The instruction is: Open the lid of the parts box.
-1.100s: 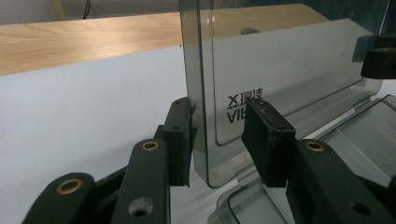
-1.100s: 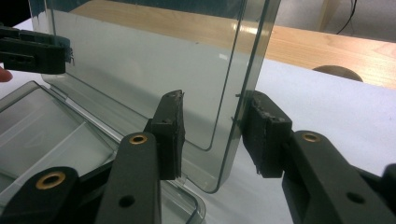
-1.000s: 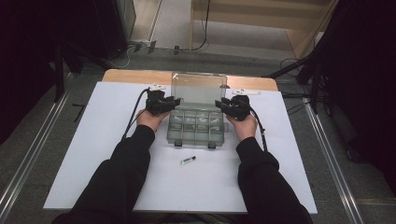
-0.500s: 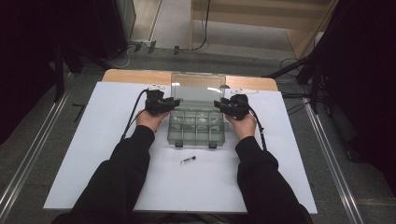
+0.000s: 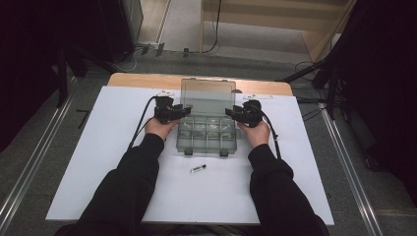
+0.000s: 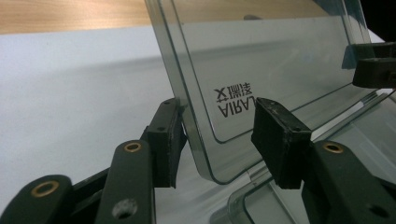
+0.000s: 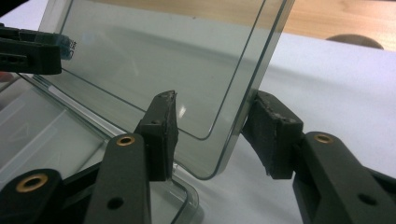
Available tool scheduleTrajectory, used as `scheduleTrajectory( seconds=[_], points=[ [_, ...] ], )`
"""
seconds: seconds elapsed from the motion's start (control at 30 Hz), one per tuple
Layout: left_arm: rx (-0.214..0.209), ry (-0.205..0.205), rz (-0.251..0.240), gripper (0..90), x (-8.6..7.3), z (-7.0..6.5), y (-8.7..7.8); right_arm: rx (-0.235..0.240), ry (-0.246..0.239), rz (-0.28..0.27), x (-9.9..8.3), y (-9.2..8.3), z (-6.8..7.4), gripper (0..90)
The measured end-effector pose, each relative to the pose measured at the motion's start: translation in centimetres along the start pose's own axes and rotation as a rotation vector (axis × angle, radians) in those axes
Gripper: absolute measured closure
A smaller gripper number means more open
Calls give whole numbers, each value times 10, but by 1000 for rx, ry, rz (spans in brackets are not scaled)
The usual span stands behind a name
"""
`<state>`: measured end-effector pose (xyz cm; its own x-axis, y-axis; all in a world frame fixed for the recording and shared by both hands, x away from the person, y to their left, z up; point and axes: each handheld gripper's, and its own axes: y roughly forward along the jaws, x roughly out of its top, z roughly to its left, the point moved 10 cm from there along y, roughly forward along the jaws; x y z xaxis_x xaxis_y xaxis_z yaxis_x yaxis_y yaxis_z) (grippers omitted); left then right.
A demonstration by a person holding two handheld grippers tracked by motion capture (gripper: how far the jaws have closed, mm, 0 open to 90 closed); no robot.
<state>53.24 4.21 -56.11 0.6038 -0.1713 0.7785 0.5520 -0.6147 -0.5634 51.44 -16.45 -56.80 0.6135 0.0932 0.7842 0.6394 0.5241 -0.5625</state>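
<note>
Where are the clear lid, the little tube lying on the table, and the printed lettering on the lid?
clear lid (image 5: 207, 93): high view, middle of the raised panel.
little tube (image 5: 198, 168): high view, middle of its body, on the white sheet.
printed lettering (image 6: 233, 100): left gripper view, centre of the mirrored print.

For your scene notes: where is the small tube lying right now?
In the high view, the small tube lies on the white sheet, just in front of the clear box, between the person's forearms.
</note>
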Motion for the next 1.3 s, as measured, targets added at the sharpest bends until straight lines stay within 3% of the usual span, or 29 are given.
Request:
scheduleTrajectory(
  seconds=[0.23, 0.33, 0.5, 0.6, 0.67, 0.77, 0.9, 1.03, 1.1, 1.3],
  points=[
    [-16, -34, 5, 505, -2, 2, 1, 3, 20, 21, -4, 2, 0, 523],
    [-36, -52, 10, 422, -3, 2, 1, 6, 24, 24, -4, 1, -1, 503],
    [-37, -50, 12, 376, -1, 4, -5, 2, 24, 25, -1, -5, -2, 382],
    [-50, -39, 15, 370, -1, 2, -12, 6, -5, 40, -1, -8, 1, 293],
    [-45, -32, 30, 322, -2, 2, -15, 19, -8, 36, 2, -12, 4, 272],
    [-35, -6, 24, 322, 1, 1, -23, 38, -8, 36, 5, -18, 12, 259],
    [-63, 3, 24, 322, 3, -4, -38, 48, -53, 69, 5, -25, 24, 243],
    [-82, 3, 13, 323, 0, -10, -56, 101, -45, 92, 3, -32, 37, 222],
    [-92, 17, 35, 323, 0, -14, -61, 109, -55, 97, 2, -35, 41, 222],
    [-132, 49, 21, 322, -2, -30, -81, 140, -77, 103, -1, -47, 58, 230]
  ],
)
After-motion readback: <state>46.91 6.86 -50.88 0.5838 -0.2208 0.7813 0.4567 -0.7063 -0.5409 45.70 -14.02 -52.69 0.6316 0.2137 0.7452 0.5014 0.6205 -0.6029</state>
